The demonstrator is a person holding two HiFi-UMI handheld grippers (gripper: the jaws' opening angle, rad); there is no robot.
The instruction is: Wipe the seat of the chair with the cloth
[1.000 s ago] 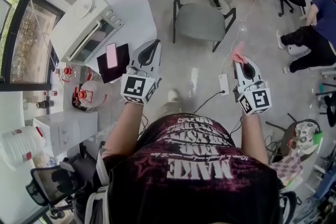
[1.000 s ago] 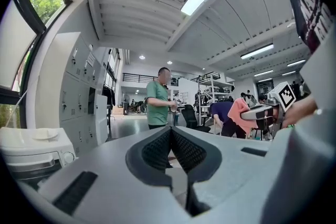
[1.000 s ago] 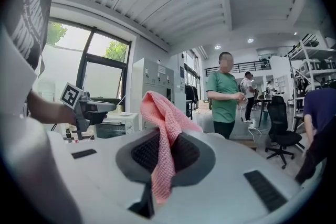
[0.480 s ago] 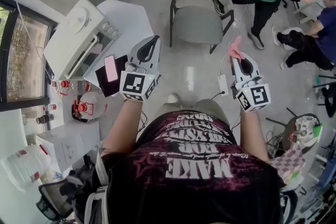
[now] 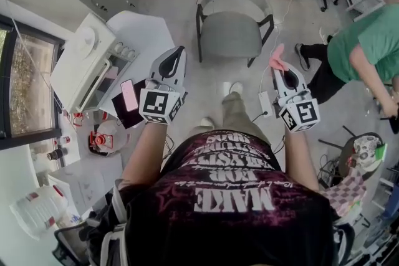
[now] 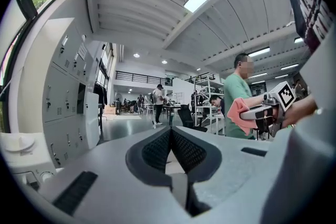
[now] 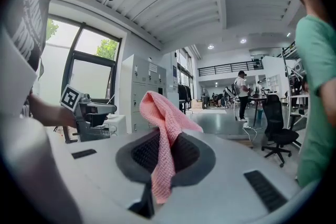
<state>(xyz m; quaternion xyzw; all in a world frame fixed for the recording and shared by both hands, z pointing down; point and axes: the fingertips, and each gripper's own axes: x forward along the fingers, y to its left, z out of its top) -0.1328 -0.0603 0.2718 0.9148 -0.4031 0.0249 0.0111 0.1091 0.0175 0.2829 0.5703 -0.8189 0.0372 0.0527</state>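
The cloth (image 7: 164,128) is pink with a waffle knit. It is clamped between the jaws of the right tool (image 5: 283,71); its free end stands up past the tips and flops over in a fold. The chair (image 5: 234,22) is a grey shell on dark legs, upright on the floor, well apart from the cloth.

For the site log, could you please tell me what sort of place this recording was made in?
Most likely an open-plan lab or workshop office: a wall of grey metal lockers, a black swivel office chair, and storage shelving with people standing farther back.
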